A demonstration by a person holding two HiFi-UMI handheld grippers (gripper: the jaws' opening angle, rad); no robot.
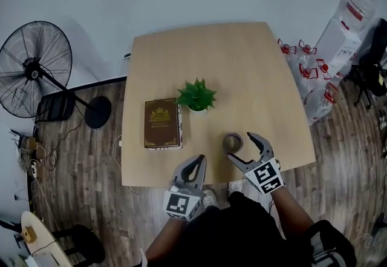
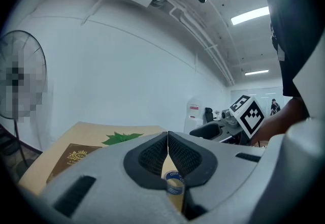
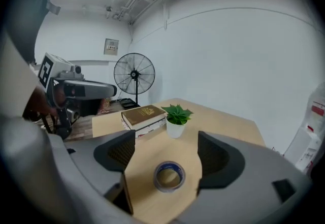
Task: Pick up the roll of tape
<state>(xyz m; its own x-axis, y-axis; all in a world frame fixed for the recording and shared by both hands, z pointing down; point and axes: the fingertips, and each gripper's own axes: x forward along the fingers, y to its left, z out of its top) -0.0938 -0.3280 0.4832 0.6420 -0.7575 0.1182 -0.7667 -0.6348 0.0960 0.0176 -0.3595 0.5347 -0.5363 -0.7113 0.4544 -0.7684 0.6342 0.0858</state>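
Items, counted
Tabletop [image 1: 242, 60]: one; roll of tape [image 1: 233, 141]: one; potted plant [image 1: 196, 96]: one; brown book [image 1: 162, 123]: one; standing fan [image 1: 35, 69]: one; grippers: two, left gripper [image 1: 198, 160] and right gripper [image 1: 240, 147]

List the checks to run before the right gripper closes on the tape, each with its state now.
1. Right gripper jaws apart, nothing in them: ok.
2. Roll of tape lies flat on the table, in line with the gap between the jaws, untouched: ok.
3. Pads low enough to meet the roll's wall: cannot tell.
4. Left gripper shut, empty and off to the side of the roll: ok.
5. Potted plant and book lie well beyond the roll, out of the way: ok.
6. Roll is near the table's front edge but fully on it: ok.
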